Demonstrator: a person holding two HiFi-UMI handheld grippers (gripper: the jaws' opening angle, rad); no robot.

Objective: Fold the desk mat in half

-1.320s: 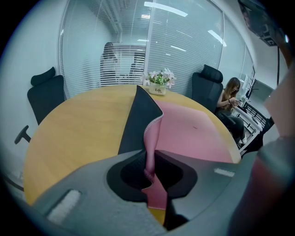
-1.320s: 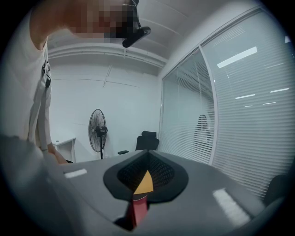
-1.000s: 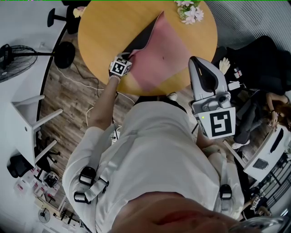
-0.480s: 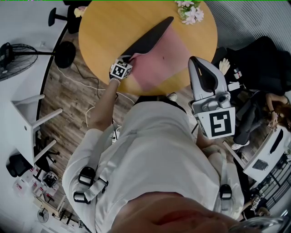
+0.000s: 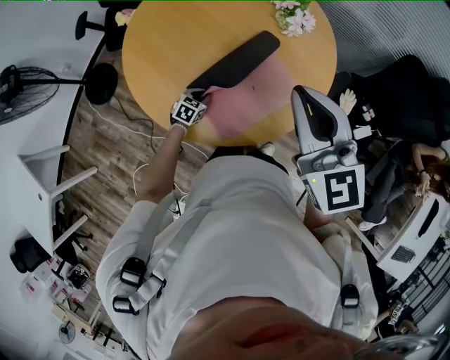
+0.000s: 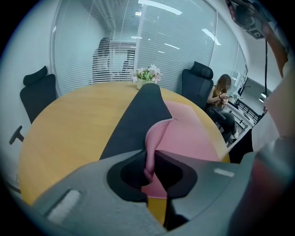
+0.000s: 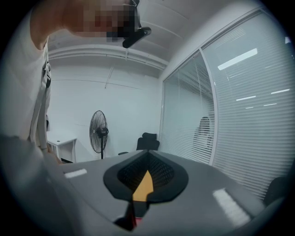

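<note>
Evidently the desk mat (image 5: 242, 62) is pinched by its edge between the fingers of the left gripper (image 6: 150, 165) for folding over; the right gripper (image 7: 146, 174) seems shut, empty.

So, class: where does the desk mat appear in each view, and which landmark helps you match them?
Head view: desk mat upper centre, on the round table, black underside folded over pink.
Left gripper view: desk mat in the centre, running up towards the flowers.
Right gripper view: not in it.
Landmark: the flowers, top of head view, upper centre of left gripper view.

Bright even light, fisheye-warped dark edges
</note>
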